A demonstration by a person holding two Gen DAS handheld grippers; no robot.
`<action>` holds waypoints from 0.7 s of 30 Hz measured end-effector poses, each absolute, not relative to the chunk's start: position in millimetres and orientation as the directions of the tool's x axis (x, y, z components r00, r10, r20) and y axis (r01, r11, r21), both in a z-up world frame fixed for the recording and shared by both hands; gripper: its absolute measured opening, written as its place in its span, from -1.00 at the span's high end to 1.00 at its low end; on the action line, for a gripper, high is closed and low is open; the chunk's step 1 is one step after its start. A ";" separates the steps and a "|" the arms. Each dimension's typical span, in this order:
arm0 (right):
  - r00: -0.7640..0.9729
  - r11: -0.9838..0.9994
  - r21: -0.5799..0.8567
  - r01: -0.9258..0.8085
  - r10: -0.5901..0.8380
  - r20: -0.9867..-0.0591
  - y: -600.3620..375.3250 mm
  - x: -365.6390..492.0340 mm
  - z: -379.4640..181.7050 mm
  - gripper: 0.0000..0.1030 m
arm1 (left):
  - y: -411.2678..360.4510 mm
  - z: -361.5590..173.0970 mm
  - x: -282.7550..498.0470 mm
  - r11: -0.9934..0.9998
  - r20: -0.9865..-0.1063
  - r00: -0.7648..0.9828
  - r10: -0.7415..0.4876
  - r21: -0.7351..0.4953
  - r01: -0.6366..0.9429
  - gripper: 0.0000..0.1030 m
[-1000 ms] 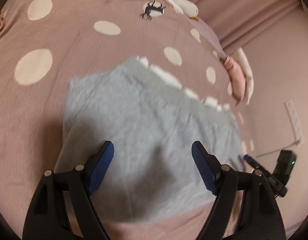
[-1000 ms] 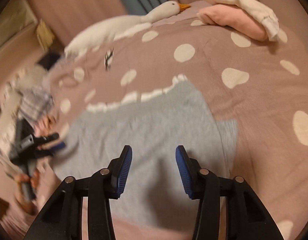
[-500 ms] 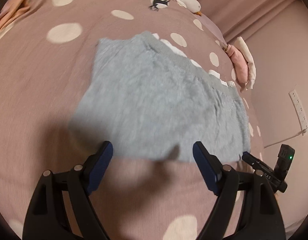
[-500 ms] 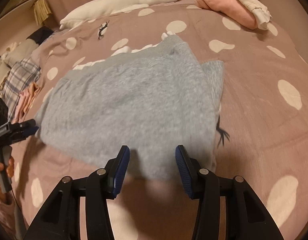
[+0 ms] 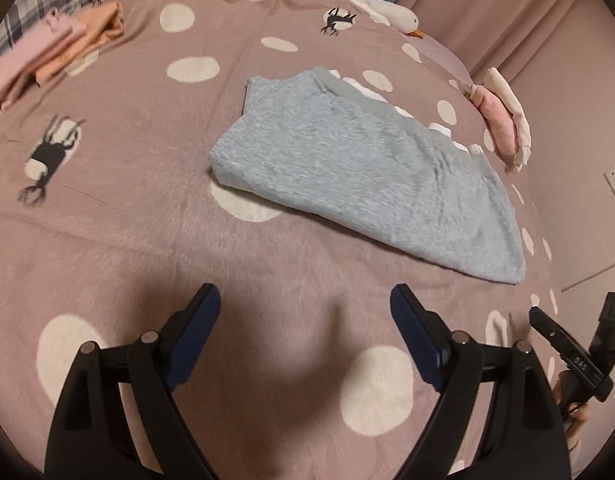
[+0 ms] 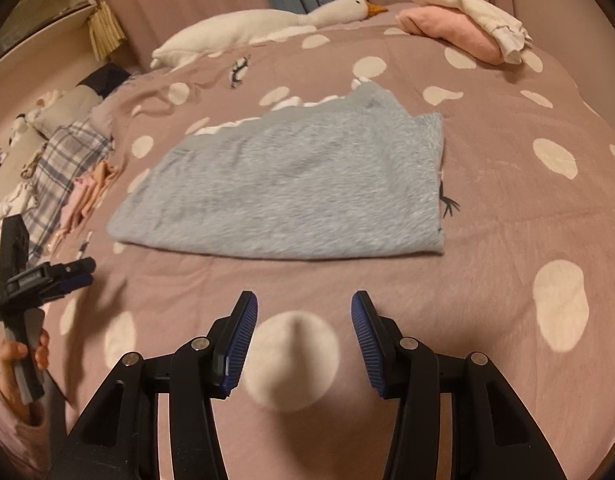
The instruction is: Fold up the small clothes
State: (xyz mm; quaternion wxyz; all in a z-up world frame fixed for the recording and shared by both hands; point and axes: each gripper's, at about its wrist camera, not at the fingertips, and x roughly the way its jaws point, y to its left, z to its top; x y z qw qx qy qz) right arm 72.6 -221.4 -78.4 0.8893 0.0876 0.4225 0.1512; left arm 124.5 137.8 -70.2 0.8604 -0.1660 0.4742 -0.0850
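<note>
So the grey fleece garment [image 6: 291, 192] is lying flat on the polka-dot bed cover [image 6: 507, 240], already doubled over by the look of it, with a white scalloped trim peeking out along its far edge. Both grippers hang above bare cover on the near side, and the garment lies ahead of each, clear of the jaws. The left gripper [image 5: 305, 332] has its jaws opening wide with nothing between them; the right gripper [image 6: 303, 340] sits about half open, also empty. The garment's long axis runs side to side across the right wrist view, so its near edge faces that gripper pretty squarely. From the left one it sits ahead and off to the right, slanting away. The right hand looks nearer. Probably another fold comes next, starting from one short end.
</note>
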 end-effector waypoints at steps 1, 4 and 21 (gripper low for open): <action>0.603 0.939 0.280 -0.202 0.344 -0.719 -219.0 68.3 -75.5 0.03 | 136.0 -67.7 120.3 0.934 -0.787 0.543 -0.293 -0.356 -0.011 -0.76; 0.622 0.938 0.269 -0.220 0.347 -0.702 -213.6 56.5 -66.8 0.00 | 132.8 -58.9 107.8 0.937 -0.772 0.570 -0.282 -0.348 -0.008 -0.85; 0.672 0.910 0.366 -0.196 0.396 -0.625 -218.6 23.5 -53.7 -0.25 | 118.5 -27.3 59.6 0.973 -0.712 0.678 -0.181 -0.232 0.016 -0.99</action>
